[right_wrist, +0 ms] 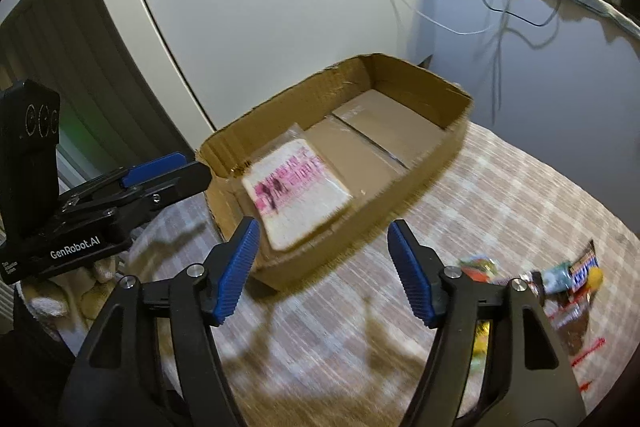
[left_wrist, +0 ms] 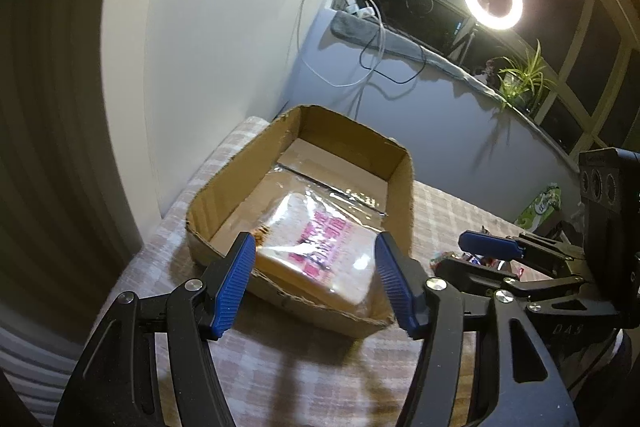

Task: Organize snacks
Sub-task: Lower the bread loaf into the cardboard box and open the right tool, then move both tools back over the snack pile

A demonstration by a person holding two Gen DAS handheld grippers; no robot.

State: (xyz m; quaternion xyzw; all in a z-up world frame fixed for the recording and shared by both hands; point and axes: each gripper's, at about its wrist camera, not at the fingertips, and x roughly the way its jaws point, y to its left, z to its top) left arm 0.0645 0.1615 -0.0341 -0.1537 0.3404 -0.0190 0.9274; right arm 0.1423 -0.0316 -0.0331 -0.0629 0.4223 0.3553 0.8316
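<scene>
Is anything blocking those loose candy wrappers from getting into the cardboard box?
Nothing visible does. Bare checked cloth lies between the candy pile and the box; only its low wall must be cleared.

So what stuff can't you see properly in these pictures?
- Snack pile: in the right wrist view it is blurred and partly behind the right tool, so I can't count it; in the left wrist view the right tool hides most of it.
- Words on the bread bag: pink print, too smeared to read in either view.
- Box: its near wall is partly behind the left tool.
- Table: edges cut off.
</scene>
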